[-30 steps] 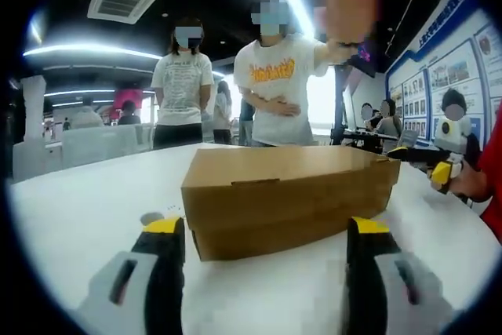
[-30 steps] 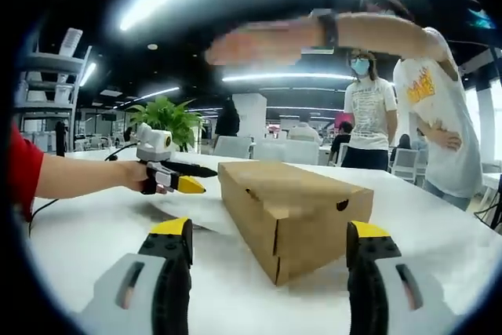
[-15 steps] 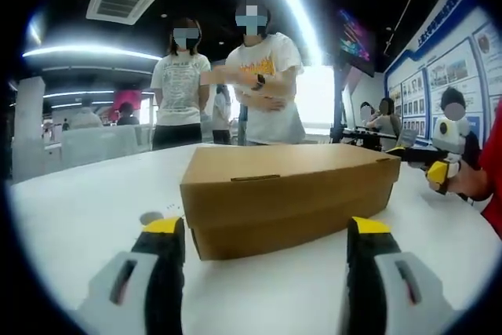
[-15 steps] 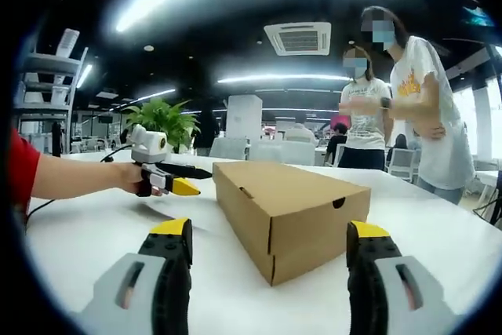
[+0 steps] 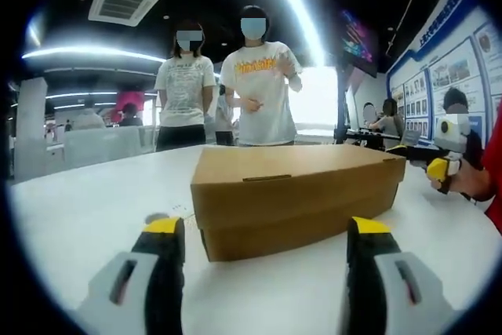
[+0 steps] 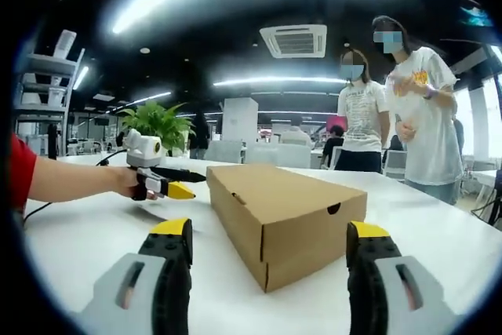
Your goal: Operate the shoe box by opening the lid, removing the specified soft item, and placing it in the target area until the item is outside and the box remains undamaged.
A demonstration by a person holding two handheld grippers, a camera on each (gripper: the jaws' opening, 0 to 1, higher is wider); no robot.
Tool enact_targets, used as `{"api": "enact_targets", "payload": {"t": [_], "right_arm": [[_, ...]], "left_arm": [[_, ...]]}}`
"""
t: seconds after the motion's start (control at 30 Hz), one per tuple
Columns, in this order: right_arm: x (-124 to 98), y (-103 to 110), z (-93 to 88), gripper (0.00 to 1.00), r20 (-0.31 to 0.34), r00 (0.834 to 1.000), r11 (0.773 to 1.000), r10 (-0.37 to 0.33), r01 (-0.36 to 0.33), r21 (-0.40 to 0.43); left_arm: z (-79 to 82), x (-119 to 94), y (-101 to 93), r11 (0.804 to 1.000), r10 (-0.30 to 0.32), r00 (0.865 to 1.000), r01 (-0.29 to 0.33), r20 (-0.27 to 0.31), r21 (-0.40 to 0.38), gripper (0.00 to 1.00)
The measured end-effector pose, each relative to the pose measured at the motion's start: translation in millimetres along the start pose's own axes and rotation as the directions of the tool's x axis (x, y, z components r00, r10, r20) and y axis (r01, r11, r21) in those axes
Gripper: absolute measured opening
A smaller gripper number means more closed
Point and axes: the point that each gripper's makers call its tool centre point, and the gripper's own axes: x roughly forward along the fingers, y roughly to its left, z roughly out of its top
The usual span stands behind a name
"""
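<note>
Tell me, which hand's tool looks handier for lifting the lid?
Probably the left tool: it squarely faces the shoe box's long side, where the closed lid's tab slot sits. The right tool meets a corner.

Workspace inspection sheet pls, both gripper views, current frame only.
Surface: white table, mostly bare.
Job's things: cardboard shoe box, lid closed, resting flat on the table; soft item not visible.
Clutter: a small grey mark on the table near the left gripper's jaw, unclear what.
Grippers: left gripper open, short of the box; right gripper open, facing the box's end with the round hole.
Cables: dark cable on the table by the person's arm.
Surroundings: two bystanders, potted plant, ceiling vent, wall posters.
</note>
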Motion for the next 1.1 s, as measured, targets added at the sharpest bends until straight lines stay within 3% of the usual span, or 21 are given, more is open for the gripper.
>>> {"api": "enact_targets", "payload": {"t": [0.47, 1.1], "right_arm": [[8, -5, -14.6, 0.84, -0.035, 0.999, 1.0, 0.002, -0.002, 0.001], [13, -1, -13.2, 0.82, -0.032, 0.999, 1.0, 0.008, -0.008, -0.018]], "left_arm": [[-2.3, 2, -3.6, 1.0, 0.002, 1.0, -0.002, 0.003, 0.007, 0.87], [-2.0, 0, 3.0, 1.0, 0.007, 1.0, -0.007, 0.004, 0.01, 0.87]]}}
